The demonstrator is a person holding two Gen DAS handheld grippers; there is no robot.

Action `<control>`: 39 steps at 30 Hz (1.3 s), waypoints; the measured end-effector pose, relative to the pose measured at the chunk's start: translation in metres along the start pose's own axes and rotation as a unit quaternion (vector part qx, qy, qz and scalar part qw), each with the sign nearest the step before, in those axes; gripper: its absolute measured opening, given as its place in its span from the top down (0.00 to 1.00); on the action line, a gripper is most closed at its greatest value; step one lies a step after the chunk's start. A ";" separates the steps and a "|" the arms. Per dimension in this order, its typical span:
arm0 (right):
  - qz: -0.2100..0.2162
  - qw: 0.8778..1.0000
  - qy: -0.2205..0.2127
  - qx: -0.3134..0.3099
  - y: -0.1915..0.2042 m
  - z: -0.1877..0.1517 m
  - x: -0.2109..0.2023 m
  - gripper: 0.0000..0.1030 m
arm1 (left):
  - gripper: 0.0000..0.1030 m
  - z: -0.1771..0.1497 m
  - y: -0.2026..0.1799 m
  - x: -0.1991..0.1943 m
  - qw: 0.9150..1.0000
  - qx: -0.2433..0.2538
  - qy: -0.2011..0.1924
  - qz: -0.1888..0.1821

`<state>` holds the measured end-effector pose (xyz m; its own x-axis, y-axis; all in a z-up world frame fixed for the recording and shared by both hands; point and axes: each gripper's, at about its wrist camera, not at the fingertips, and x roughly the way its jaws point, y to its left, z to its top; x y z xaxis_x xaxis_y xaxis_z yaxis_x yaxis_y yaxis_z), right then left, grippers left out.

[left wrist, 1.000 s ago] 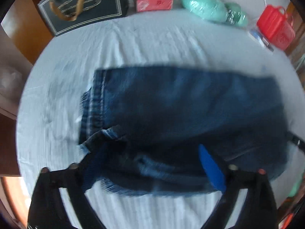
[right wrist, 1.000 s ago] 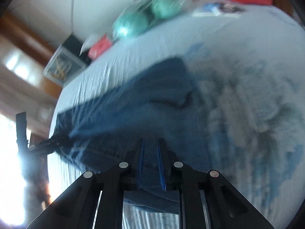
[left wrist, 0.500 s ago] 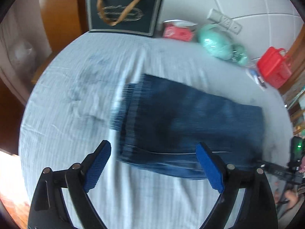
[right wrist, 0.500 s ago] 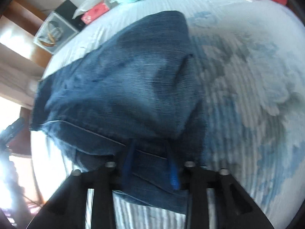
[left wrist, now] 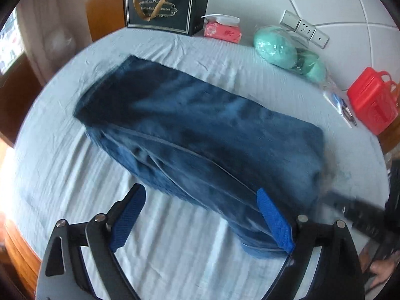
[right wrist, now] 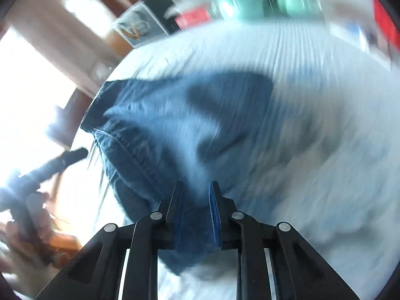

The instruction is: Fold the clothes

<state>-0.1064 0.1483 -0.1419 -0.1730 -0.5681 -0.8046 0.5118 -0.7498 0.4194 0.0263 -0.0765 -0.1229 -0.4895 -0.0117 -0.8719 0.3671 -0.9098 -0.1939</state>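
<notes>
Dark blue jeans lie folded in a long block across the pale sheet. My left gripper is open and empty, just off the jeans' near edge, with its right finger over the denim. My right gripper is shut on a fold of the jeans at their near corner. The right wrist view is blurred by motion. The right gripper also shows in the left wrist view at the jeans' right end.
The bed's pale sheet has wooden edges at left. At the far side stand a dark gift bag, a red tissue pack, bagged green yarn balls and a red box.
My left gripper let go of the jeans, opened and pulled back to the left. The jeans now lie folded over. My right gripper stays shut on the denim and keeps moving.
</notes>
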 end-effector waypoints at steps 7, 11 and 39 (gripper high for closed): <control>-0.023 0.994 0.023 -0.100 0.001 0.015 -0.024 0.78 | 0.11 -0.030 -0.027 0.006 0.998 -0.061 0.007 0.009; -0.042 0.986 0.034 -0.155 -0.018 0.014 -0.038 0.62 | 0.11 -0.049 -0.044 0.006 0.994 -0.097 0.005 0.044; 0.126 0.841 0.085 -0.519 -0.062 0.077 0.051 0.43 | 0.00 -0.104 -0.146 0.074 0.953 -0.227 -0.018 0.200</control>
<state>-0.2118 0.1401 -0.1765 0.1286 -0.5423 -0.8303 0.9885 0.1377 0.0631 0.0183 0.0982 -0.2060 -0.2623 -0.3410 -0.9027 0.8299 -0.5570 -0.0307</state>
